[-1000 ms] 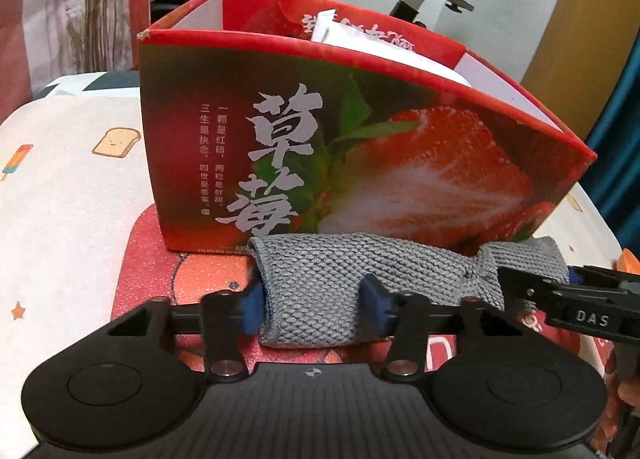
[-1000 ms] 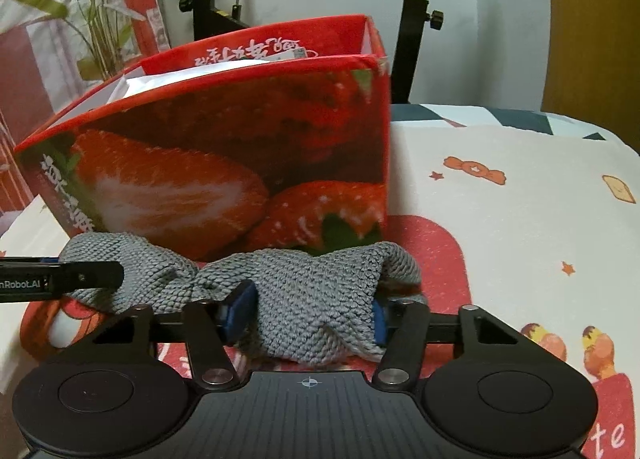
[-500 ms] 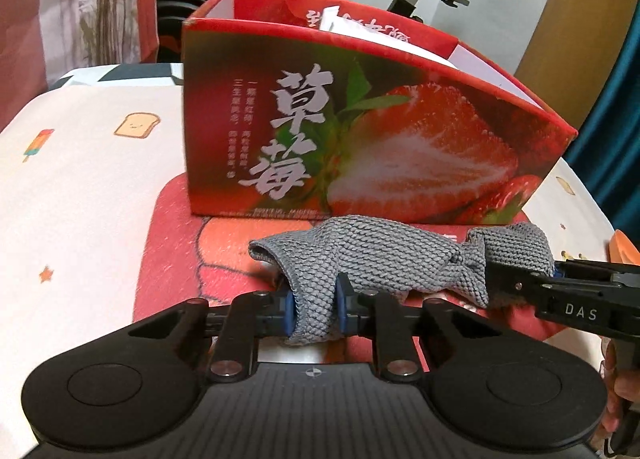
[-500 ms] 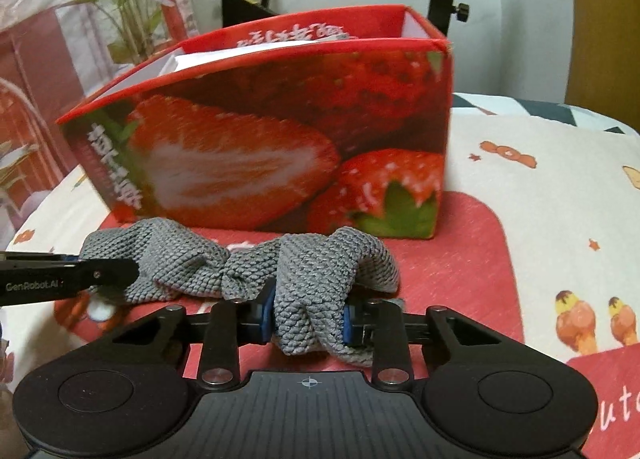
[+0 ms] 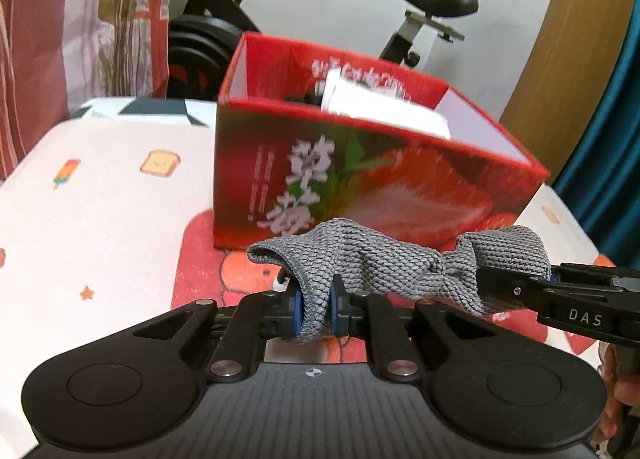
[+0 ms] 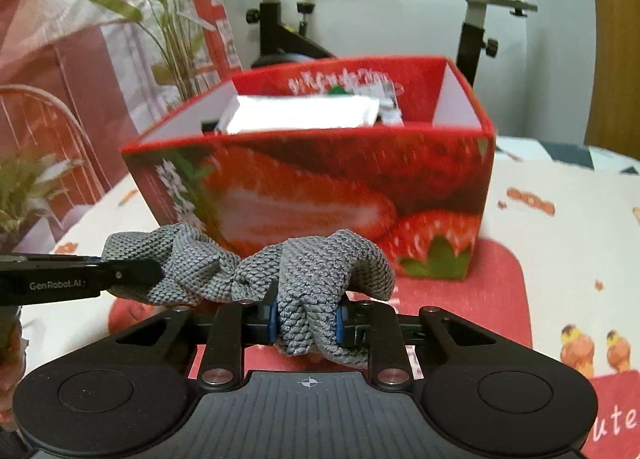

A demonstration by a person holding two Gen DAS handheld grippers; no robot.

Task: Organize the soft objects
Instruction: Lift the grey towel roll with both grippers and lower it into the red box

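A grey knitted cloth (image 5: 384,263) hangs stretched between both grippers, lifted above the table in front of a red strawberry box (image 5: 360,171). My left gripper (image 5: 316,309) is shut on the cloth's left end. My right gripper (image 6: 306,319) is shut on the cloth's (image 6: 320,267) right end. The right gripper also shows in the left wrist view (image 5: 516,287), and the left gripper shows in the right wrist view (image 6: 132,273). The box (image 6: 320,179) is open on top and holds white packets (image 6: 304,113).
The table has a white cartoon-print cover (image 5: 100,199) with a red patch (image 6: 460,291) under the box. An exercise bike (image 5: 424,19) and a plant (image 6: 168,19) stand behind the table. A teal curtain (image 5: 616,139) hangs at the right.
Both grippers closed on the cloth ends and lifted it off the table. They have risen, so the inside of the box now shows.
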